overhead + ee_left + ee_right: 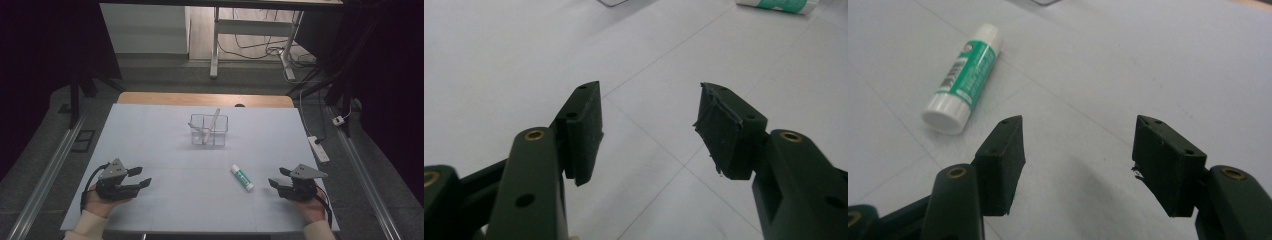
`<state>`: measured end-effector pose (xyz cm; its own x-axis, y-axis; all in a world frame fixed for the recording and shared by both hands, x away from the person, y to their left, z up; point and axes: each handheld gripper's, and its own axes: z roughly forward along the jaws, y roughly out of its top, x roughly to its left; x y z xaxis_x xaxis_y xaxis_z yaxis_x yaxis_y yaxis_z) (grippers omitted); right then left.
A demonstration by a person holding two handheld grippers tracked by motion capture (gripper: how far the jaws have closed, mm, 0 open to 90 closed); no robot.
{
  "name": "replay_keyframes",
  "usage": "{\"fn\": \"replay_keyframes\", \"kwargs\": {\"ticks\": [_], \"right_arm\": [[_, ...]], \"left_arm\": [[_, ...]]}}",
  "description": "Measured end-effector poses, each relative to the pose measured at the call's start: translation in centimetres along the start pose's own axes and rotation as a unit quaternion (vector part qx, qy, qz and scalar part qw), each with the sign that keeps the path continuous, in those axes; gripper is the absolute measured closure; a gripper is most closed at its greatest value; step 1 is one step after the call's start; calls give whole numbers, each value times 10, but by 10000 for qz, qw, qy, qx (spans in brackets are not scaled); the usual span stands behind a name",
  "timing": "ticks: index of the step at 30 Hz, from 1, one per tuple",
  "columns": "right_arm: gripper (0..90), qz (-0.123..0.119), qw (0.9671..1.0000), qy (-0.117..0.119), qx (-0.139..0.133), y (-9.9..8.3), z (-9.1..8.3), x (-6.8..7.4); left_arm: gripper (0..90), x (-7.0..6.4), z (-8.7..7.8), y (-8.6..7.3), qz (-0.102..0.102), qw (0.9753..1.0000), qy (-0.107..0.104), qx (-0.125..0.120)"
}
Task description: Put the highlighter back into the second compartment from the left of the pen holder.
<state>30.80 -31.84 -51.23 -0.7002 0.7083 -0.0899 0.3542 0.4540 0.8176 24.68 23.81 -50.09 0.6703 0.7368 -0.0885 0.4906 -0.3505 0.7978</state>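
A green and white glue stick (242,178) lies flat on the white table (165,150), right of centre near the front. It also lies at the upper left of the right gripper view (964,78) and at the top right edge of the left gripper view (780,4). My left gripper (141,177) rests at the front left, open and holding nothing (649,130). At the front right my right gripper (278,178) stands open too, nothing between its jaws (1079,160), a short way right of the glue stick.
A clear plastic holder with several compartments (209,130) stands at the table's middle back, with a white pen-like stick (211,125) leaning in it. Desk legs and cables (260,47) lie on the floor beyond the table. A power strip (318,148) lies off the right edge.
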Motion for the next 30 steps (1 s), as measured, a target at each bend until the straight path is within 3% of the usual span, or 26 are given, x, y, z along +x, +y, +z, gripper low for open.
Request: {"fn": "replay_keyframes", "kwargs": {"ticks": [10, 23, 30], "right_arm": [[366, -61, 9999, 86, 8, 5, 4, 2], [358, -71, 9999, 67, 52, 11, 5, 3], [358, -146, 9996, 252, 70, 24, 11, 6]], "left_arm": [[447, 0, 2, -2, -74, 9999, 45, 72], [434, 5, -1, -2, -117, 9999, -23, -33], [432, 6, -1, -3, -167, 9998, -36, -42]]}}
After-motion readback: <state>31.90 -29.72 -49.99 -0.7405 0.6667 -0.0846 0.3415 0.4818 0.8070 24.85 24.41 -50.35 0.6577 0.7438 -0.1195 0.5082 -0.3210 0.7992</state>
